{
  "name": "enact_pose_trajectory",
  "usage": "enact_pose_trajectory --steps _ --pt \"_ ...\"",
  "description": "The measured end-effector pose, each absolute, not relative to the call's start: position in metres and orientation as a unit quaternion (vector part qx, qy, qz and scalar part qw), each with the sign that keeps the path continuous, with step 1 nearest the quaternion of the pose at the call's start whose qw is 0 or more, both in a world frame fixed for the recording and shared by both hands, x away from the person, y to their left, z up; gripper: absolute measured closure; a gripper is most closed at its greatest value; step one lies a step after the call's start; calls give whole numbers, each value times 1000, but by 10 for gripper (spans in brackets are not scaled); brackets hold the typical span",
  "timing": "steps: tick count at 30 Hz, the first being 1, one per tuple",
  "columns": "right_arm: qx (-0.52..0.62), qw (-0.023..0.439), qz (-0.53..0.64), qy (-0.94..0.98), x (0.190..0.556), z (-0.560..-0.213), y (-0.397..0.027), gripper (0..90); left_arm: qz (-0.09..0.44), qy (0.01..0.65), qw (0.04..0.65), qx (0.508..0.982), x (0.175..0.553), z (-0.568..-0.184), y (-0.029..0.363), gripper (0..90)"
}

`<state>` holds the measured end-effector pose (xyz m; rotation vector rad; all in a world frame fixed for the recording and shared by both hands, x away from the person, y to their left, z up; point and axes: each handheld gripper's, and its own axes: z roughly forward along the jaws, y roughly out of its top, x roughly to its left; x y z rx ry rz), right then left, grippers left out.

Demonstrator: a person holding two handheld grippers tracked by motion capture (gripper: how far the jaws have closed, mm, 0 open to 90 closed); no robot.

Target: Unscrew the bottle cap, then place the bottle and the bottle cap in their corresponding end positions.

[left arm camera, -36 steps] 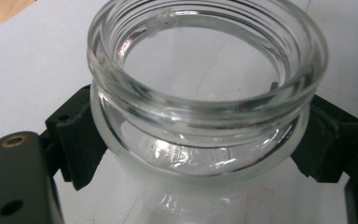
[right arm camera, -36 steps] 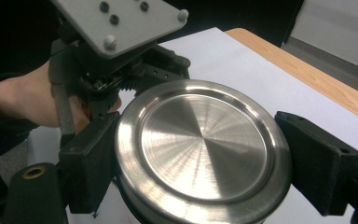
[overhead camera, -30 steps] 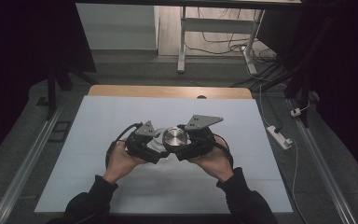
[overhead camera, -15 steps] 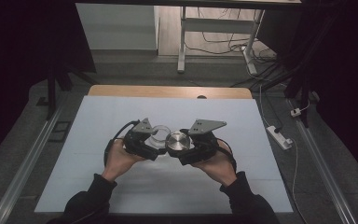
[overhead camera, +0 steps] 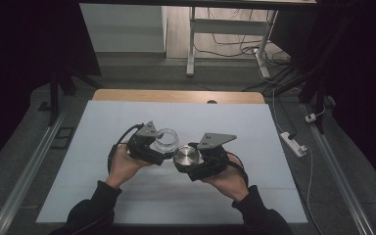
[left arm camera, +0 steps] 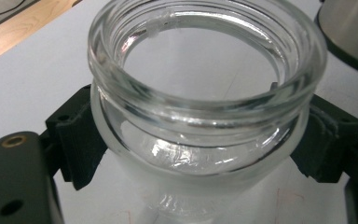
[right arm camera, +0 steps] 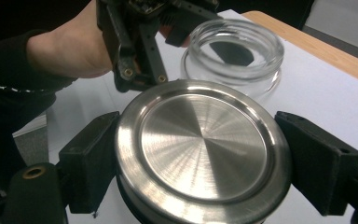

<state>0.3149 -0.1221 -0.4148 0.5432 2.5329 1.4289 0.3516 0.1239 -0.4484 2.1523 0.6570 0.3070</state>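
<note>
A clear glass jar [overhead camera: 166,138] [left arm camera: 200,116] with an open mouth sits in my left gripper [overhead camera: 162,142] [left arm camera: 200,140], whose jaws are shut on its sides below the rim. The jar [right arm camera: 235,51] also appears beyond the lid in the right gripper view, held by the left gripper [right arm camera: 140,51]. My right gripper [overhead camera: 188,159] [right arm camera: 200,158] is shut on a round brushed-metal lid [overhead camera: 186,156] [right arm camera: 203,147], held flat side up. Lid and jar are side by side, a small gap apart, above the middle of the table.
The table has a pale sheet [overhead camera: 103,127] over it and a wooden strip [overhead camera: 176,96] along its far edge. A power strip [overhead camera: 293,143] lies on the floor at the right. A desk frame and cables [overhead camera: 225,44] stand beyond the table.
Both hands have drifted apart: the lid has moved off the jar toward the right and nearer the person, leaving the jar's mouth open in the left gripper.
</note>
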Motion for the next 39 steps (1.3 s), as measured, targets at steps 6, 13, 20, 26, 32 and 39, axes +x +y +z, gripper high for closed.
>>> enact_pose_trajectory --steps 6,13,20,26,32,39 --pt "180 90 480 854 311 -419 -122 171 124 262 428 856 355 -447 125 156" --pt "175 87 476 857 306 -427 -123 171 126 260 434 853 360 -444 123 156" --pt "175 83 474 859 303 -436 -126 171 130 255 434 855 366 -443 119 156" --pt "172 79 472 861 299 -445 -126 171 131 252 434 855 372 -446 115 156" --pt "167 77 468 864 296 -455 -124 171 134 247 438 854 377 -448 111 156" --pt "162 72 466 867 294 -467 -119 171 134 245 440 853 385 -452 107 156"
